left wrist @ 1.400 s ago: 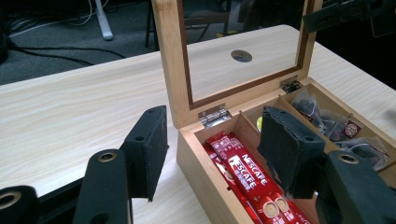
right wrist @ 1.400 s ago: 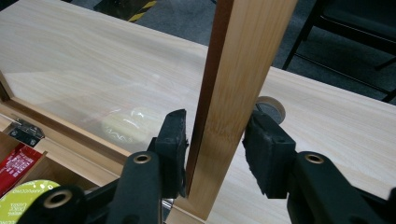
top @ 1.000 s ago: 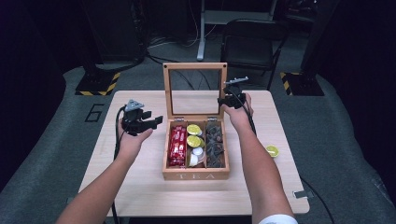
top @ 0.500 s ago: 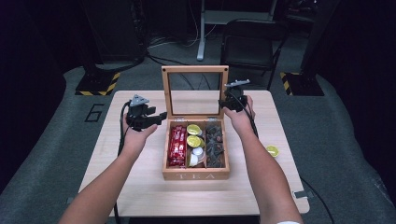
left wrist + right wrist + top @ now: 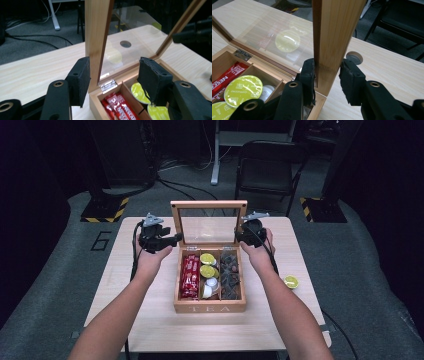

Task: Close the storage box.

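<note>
The right gripper [image 5: 327,80] has its jaws clamped on the right post of the lid [image 5: 337,32], one pad on each face of the wood, low down near the hinge edge. The left gripper [image 5: 113,80] stands with its jaws half wide and has just been closing a little; the left post of the lid [image 5: 96,40] stands between them, touching or just beside the left pad and well clear of the right one.

The lid [image 5: 209,222] is a wooden frame with a clear pane. It stands upright on the far edge of the box [image 5: 210,307], its long axis running across the bench, the pane facing the person. The box lies open at mid bench, its long axis running away from the person, with three compartments: red sticks [image 5: 190,275] on the left, yellow-topped pods [image 5: 207,265] in the middle, dark pieces [image 5: 230,272] on the right.

The bench [image 5: 150,320] is pale wood. One pod [image 5: 291,281] lies apart near its right edge. Around it are grey floor [image 5: 50,285], a dark chair [image 5: 265,170] behind, and cables.
</note>
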Motion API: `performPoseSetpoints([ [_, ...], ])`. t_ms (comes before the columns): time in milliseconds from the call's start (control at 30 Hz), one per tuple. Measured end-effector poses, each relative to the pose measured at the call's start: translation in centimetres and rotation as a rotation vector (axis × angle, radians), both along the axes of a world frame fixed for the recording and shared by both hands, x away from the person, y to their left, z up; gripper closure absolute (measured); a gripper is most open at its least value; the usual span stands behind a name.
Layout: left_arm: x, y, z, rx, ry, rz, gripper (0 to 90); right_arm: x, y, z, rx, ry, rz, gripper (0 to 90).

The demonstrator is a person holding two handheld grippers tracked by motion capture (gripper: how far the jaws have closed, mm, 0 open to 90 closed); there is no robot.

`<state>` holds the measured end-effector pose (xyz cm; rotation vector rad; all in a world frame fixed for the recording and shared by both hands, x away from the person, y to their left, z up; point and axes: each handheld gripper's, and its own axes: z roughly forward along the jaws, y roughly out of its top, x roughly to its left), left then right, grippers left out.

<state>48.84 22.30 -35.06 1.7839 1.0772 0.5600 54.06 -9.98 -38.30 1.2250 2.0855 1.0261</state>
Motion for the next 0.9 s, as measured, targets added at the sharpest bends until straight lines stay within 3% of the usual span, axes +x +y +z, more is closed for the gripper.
performPoseSetpoints([
  [233,0.4,-0.3,1.3,0.016,-0.024,0.018,44.6,-0.7,-0.3,-0.1,0.004,-0.011,0.019,64.5],
  [433,0.4,-0.6,1.5,0.024,-0.025,0.017,44.9,-1.4,-0.5,-0.3,0.0,-0.014,0.039,64.4],
  [600,0.1,-0.6,1.9,0.009,-0.031,0.001,47.3,-1.9,-0.6,-0.4,-0.006,-0.022,0.048,64.2],
  [833,-0.9,-0.4,2.2,0.059,-0.045,-0.048,53.1,-2.7,-0.7,-0.9,0.033,-0.033,0.038,63.8],
  [900,-1.1,-0.1,2.2,0.053,-0.042,-0.055,55.6,-2.9,-0.8,-1.0,0.038,-0.037,0.037,63.3],
])
